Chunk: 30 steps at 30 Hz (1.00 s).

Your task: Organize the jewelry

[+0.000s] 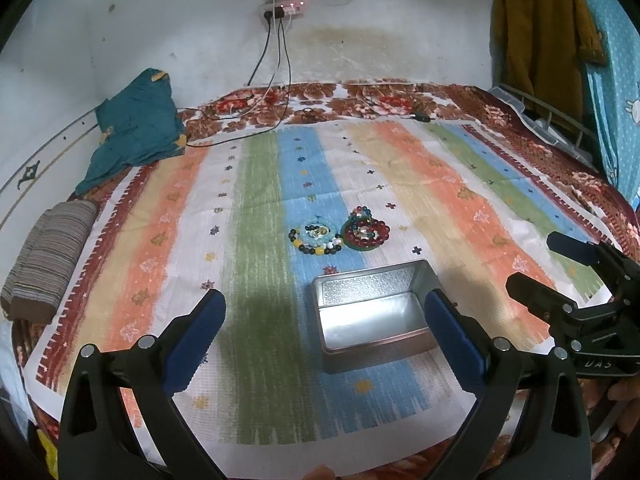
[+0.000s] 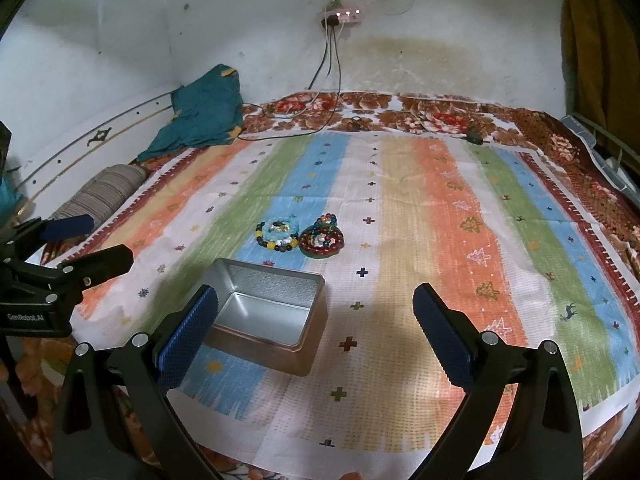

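An open, empty silver tin box (image 1: 372, 316) sits on the striped cloth; it also shows in the right wrist view (image 2: 266, 314). Beyond it lie two heaps of bead bracelets: a light blue, black and yellow heap (image 1: 316, 237) (image 2: 278, 235) and a red and green heap (image 1: 366, 231) (image 2: 322, 237). My left gripper (image 1: 326, 332) is open and empty, held above the cloth near the box. My right gripper (image 2: 316, 330) is open and empty, to the right of the box. Each gripper shows in the other's view: the right one (image 1: 560, 276), the left one (image 2: 84, 240).
The striped cloth (image 1: 440, 184) covers a bed with a floral blanket (image 1: 360, 100). A teal garment (image 1: 138, 128) and a striped roll (image 1: 44, 264) lie at the left. Charger cables (image 1: 280, 80) trail from a wall socket. Clothes hang at the right (image 1: 540, 32).
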Motion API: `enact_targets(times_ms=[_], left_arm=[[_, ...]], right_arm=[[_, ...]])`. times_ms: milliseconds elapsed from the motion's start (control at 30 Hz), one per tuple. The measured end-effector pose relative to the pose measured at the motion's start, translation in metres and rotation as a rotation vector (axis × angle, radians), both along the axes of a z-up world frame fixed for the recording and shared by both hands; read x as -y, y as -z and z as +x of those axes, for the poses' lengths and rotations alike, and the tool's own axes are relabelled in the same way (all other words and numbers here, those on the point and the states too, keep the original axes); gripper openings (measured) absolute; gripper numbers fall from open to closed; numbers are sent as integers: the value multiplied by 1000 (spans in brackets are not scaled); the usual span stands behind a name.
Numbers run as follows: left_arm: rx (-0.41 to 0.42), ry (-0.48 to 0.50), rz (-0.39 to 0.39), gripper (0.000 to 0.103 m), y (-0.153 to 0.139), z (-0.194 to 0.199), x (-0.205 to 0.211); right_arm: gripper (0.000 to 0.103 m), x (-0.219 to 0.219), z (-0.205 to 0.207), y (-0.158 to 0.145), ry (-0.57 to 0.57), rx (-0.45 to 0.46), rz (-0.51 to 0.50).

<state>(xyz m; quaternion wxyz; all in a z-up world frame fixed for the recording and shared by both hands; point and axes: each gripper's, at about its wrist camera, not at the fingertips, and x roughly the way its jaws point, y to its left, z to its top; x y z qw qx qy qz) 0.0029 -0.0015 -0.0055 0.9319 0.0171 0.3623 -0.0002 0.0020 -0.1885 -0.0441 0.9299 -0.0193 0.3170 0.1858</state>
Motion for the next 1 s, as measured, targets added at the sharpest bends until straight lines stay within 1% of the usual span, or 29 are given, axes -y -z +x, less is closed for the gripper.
enact_targets(times_ms=[267,400,500,533,600,800,1000], left_arm=[[-4,-9,4,98,2,-1,1],[-8,2,-14,98,4,-1,2],[0,-15,-4,98,2,-2,1],[-3,-17,-9,98,2,-1,1],[-15,-17,-17,98,2,3,-2],[-1,-28,19,98,-4,9,-3],[-3,-27,16,98,-5,11,-4]], right_arm=[[99,1,2,-1,1,-2,0],[99,-2,3,2,8,-4,-3],[99,-1,4,2,6,-4,-1],[99,-3,5,9,7,-4,-2],[99,-3,6,8,9,-4,3],[99,-3,8,7,9,-8,4],[99,-4,12,8,7,-16,9]])
